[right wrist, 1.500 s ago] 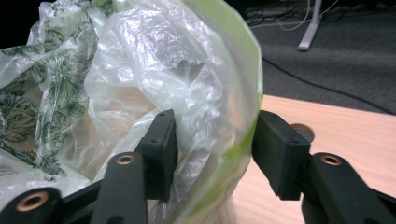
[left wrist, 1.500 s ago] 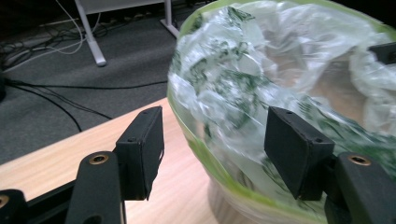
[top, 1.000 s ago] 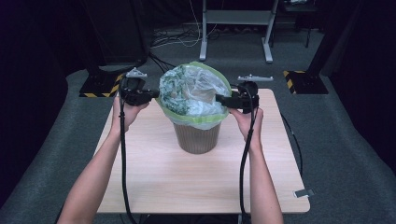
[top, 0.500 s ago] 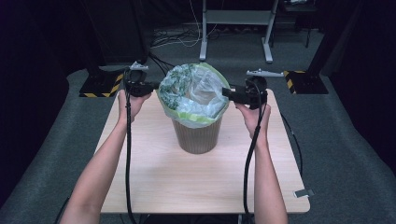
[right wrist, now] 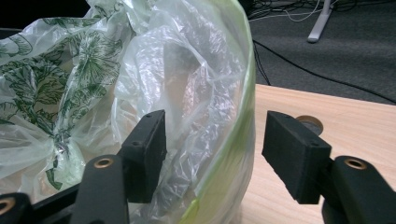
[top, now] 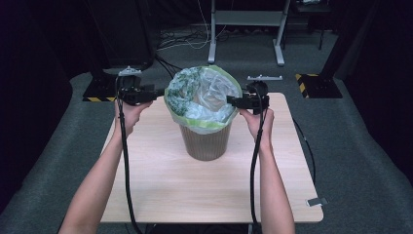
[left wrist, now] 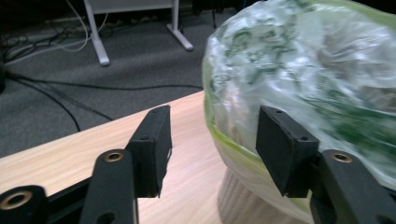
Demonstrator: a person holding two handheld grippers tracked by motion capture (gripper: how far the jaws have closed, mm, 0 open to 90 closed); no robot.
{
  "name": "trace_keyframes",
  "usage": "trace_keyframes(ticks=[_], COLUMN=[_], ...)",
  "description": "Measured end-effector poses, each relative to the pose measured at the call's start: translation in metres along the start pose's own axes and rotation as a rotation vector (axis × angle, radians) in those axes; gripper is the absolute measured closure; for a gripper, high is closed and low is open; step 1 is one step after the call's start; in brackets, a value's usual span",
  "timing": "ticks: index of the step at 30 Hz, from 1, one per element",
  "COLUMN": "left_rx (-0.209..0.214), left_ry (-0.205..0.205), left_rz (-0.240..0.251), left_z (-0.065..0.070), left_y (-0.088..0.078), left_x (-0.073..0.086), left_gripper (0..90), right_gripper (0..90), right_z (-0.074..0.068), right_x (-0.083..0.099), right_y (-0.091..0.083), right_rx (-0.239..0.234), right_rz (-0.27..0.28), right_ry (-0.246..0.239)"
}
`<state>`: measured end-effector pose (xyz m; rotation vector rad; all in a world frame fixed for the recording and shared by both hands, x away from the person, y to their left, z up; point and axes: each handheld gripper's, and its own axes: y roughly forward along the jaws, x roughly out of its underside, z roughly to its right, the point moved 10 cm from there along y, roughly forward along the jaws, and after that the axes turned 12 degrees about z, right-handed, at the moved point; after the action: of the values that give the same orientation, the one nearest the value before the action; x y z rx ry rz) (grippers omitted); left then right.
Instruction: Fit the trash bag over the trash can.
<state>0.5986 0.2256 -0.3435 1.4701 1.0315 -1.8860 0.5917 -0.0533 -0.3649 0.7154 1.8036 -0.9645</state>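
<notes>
A brown ribbed bin stands on the counter between the two tongs, and a clear plastic liner bag printed with green leaves is draped over its mouth. The bag's green-edged hem is already folded down over the outside of the rim all round the near side, so the fitting is judged to be well advanced.

The left tongs are held just beside the bin's left side. In the left gripper view their jaws stand apart, having just been opening; nothing is pinched between them, and the bulging bag lies just beyond the right jaw. That side is judged to be released.

The right tongs are set at the bin's right rim. In the right gripper view their jaws stand apart astride the bag wall, one inside and one outside, and the pads are not seen pressing on the plastic.

What is left, as far as can be judged, is tidying: the crumpled film inside is not yet pushed down flat, and the hem on the far side cannot be checked.
</notes>
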Motion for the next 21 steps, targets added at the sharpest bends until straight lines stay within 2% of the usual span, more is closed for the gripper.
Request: trace_keyframes(ticks=[1,4,7,10,13,17,21], left_rx=[0.005,0.046,0.057,0.057,0.085,0.105,0.112], left_ry=[0.004,-0.019,-0.004,0.004,-0.009,0.010,0.011], left_rz=[0.001,-0.010,-0.048,-0.054,-0.049,0.002,0.085], left_z=[0.003,0.013,0.021,0.024,0.026,0.029,0.027], left_y=[-0.002,-0.006,-0.006,-0.002,0.002,0.007,0.010], left_x=[0.001,0.005,0.013,0.018,0.023,0.029,0.032], left_gripper=[44.7,44.0,44.7,53.6,68.7,87.3,90.0], right_gripper=[38.0,35.6,34.0,32.1,30.8,29.0,26.0], right_z=[-0.001,-0.004,-0.012,-0.016,-0.022,-0.026,-0.025], right_x=[0.001,0.004,0.006,0.007,0.006,0.004,-0.003], right_y=[0.001,0.001,-0.003,-0.008,-0.013,-0.019,-0.027], right_rx=[-0.001,-0.008,-0.015,-0.019,-0.029,-0.036,-0.042], right_rz=[-0.001,0.002,0.020,0.043,0.061,0.087,0.127], right_ry=[0.001,0.000,-0.011,-0.007,-0.012,-0.024,-0.022])
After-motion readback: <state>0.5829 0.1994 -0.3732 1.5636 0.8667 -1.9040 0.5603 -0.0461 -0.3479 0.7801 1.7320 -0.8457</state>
